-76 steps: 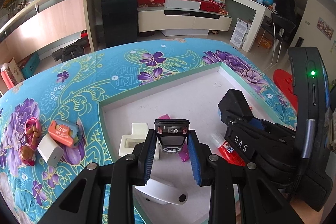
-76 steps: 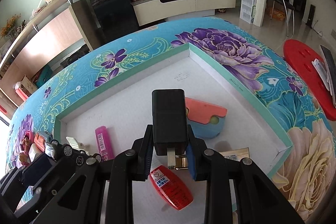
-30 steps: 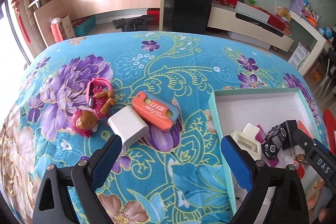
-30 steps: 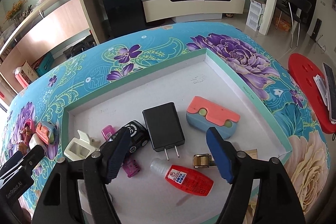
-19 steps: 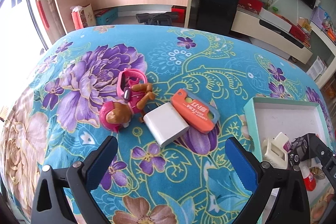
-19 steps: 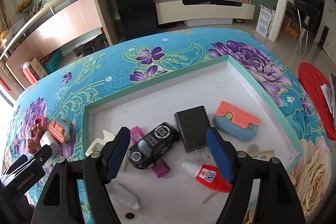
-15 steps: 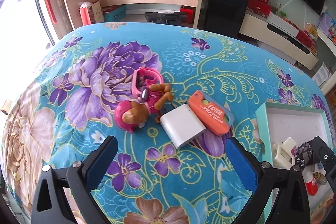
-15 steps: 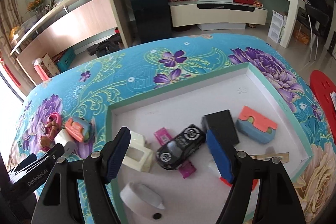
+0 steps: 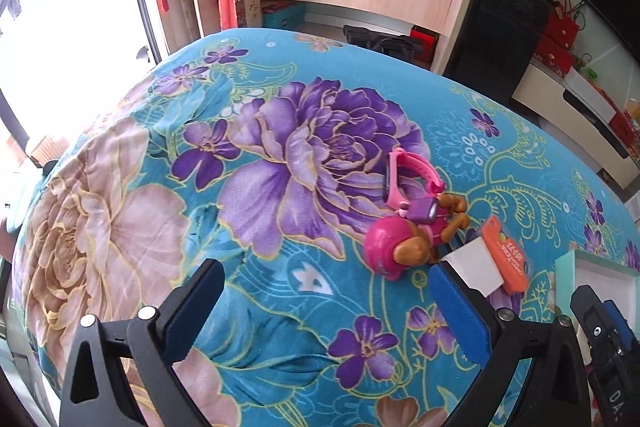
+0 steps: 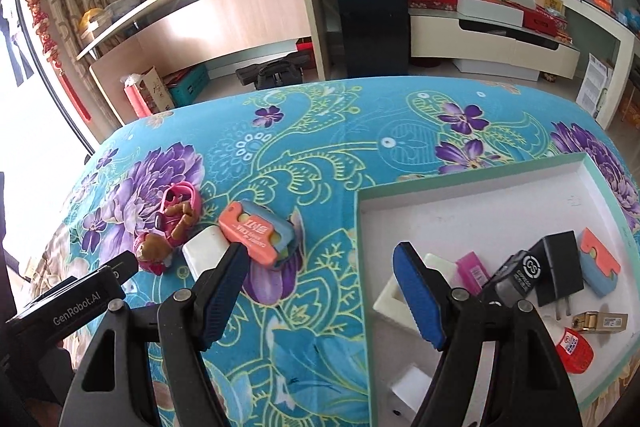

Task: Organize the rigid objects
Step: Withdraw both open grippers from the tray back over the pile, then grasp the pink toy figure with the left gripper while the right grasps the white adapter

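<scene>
On the floral cloth lie a pink toy dog figure (image 9: 400, 247), a pink watch (image 9: 404, 179), a white charger block (image 9: 476, 267) and an orange-and-blue case (image 9: 506, 255). My left gripper (image 9: 324, 291) is open and empty, just short of the toy dog. My right gripper (image 10: 320, 267) is open and empty, over the cloth between the orange case (image 10: 256, 233) and the white box tray (image 10: 472, 187). The tray holds a black toy car (image 10: 512, 275), a black plug adapter (image 10: 560, 267), a second orange-and-blue case (image 10: 600, 263), a red tube (image 10: 574, 347) and other small items.
The left gripper's body (image 10: 76, 303) shows at lower left in the right wrist view. The table edge drops off toward a bright window (image 9: 60, 47) on the left. Shelves and cabinets (image 10: 240, 15) stand behind the table.
Both grippers let go of the toy car and the black adapter in the tray, opened, and swung left. The left gripper now faces the loose items on the cloth.
</scene>
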The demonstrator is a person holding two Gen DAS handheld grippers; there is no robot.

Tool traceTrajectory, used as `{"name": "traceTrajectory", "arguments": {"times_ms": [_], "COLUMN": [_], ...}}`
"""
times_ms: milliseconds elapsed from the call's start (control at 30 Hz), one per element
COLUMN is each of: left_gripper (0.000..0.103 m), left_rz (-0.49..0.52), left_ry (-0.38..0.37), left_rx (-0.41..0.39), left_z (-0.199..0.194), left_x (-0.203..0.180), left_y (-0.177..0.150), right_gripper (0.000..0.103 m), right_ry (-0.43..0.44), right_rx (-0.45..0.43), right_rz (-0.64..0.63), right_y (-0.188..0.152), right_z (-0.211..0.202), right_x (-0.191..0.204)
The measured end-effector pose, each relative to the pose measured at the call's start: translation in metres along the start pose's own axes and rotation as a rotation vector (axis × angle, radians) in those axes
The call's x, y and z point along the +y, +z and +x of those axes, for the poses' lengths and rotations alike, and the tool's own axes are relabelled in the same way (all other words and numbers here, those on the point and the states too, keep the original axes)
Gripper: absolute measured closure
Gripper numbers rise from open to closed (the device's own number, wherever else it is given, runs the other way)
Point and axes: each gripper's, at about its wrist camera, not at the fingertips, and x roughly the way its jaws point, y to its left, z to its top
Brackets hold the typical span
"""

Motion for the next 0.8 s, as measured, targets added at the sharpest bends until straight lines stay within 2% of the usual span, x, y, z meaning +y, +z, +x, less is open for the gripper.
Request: {"name": "traceTrajectory", "arguments": {"times_ms": [200,367,567,700,800], "left_gripper": [0.000,0.000,0.000,0.000,0.000], "left_rz": [-0.044,-0.061,-0.069,-0.069,-0.078], "left_ry": [0.012,0.008,-0.050,-0.077,-0.083], "left_rx": [-0.003,0.005,0.041,0.071,0.071], "left_z": [0.001,0.007,0.019,0.026,0.027], "left_x": [0.021,0.026,0.025,0.024,0.027], "left_y": [0.010,0.020,0.027,0.024,0.022], "right_gripper": [0.027,0.027,0.027,0.027,0.027], "right_ry": [0.031,0.058,0.095,0.056,0.068], "right_rx": [-0.013,0.023,0.071,0.061,0.065], "right_rz": [-0.067,-0.123,-0.125,-0.150,-0.161], "right_y": [0.002,-0.004,-0.011,-0.013,-0.015], "right_z": [0.015,0.034,0.053,0.056,0.056], "right_x": [0.026,0.048,0.064,0.073,0.077]}}
